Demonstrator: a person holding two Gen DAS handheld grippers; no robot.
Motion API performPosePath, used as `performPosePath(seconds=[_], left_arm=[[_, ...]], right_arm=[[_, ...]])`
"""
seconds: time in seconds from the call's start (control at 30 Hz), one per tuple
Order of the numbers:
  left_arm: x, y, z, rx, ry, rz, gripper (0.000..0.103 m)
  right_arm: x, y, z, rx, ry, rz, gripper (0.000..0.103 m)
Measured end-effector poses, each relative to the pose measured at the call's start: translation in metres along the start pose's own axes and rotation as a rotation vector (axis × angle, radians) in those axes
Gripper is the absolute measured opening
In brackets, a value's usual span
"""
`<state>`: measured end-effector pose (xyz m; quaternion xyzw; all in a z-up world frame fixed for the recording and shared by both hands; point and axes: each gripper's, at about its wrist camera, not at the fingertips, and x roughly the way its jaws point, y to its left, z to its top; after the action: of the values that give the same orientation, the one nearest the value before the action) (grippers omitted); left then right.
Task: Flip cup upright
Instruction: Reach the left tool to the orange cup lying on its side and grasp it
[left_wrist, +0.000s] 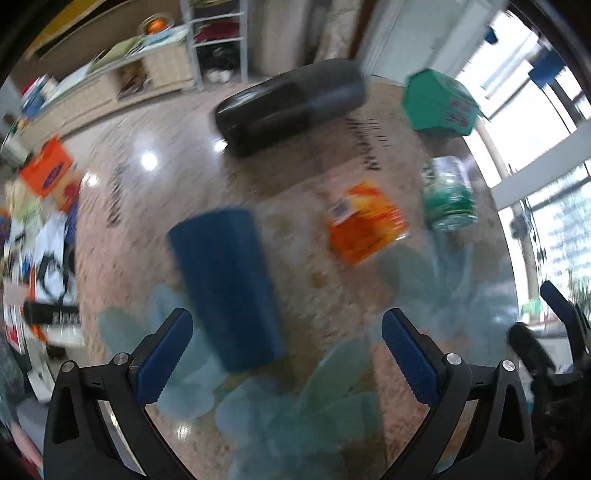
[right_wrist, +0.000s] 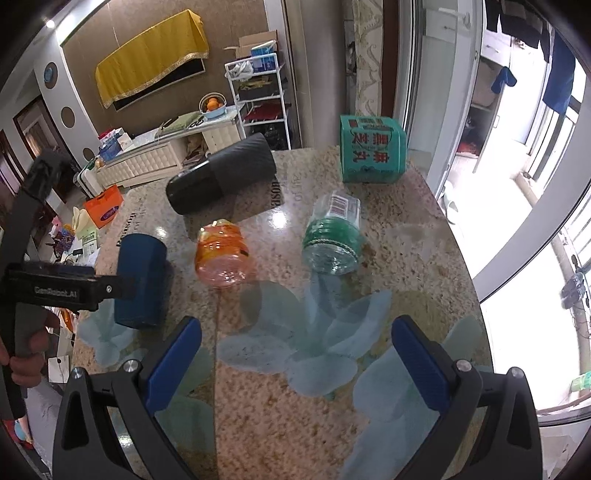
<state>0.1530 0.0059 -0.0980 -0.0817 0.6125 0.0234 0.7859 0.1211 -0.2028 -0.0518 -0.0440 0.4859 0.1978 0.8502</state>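
A dark blue cup (left_wrist: 225, 288) lies on its side on the glossy table; in the right wrist view it (right_wrist: 142, 280) is at the left. My left gripper (left_wrist: 288, 347) is open and empty, its jaws wide apart just short of the cup, whose near end sits between the fingertips' line. The left wrist view is blurred by motion. My right gripper (right_wrist: 295, 354) is open and empty over the table's near part, right of the cup. The left tool's body (right_wrist: 55, 288) shows at the left edge of the right wrist view.
A black tumbler (right_wrist: 221, 173) lies on its side at the back. An orange bottle (right_wrist: 223, 254) and a green bottle (right_wrist: 332, 236) lie toppled mid-table. A green box (right_wrist: 371, 147) stands at the back right. The table's edge (right_wrist: 461, 258) curves at right.
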Motion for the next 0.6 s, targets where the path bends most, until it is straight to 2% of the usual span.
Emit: performPosePath(seconds=[0.17,0.27,0.4,0.6], left_arm=[[0.028,-0.036,0.031,0.129,0.054,0.008,0.103],[0.045,-0.044,0.043,0.122,0.104,-0.007,0.103],[0.058,-0.047,0.062,0.002,0.158,-0.122,0.103],[0.088,-0.044,0.079,-0.202,0.273,-0.174,0.103]], right_arm=[[0.007,-0.013,0.005,0.01,0.017,0.004,0.103],[0.011,-0.023,0.007,0.022,0.024,0.001,0.103],[0.016,-0.035,0.009,0.046,0.039,-0.002,0.103],[0.028,-0.049,0.01,0.061,0.061,0.012,0.103]])
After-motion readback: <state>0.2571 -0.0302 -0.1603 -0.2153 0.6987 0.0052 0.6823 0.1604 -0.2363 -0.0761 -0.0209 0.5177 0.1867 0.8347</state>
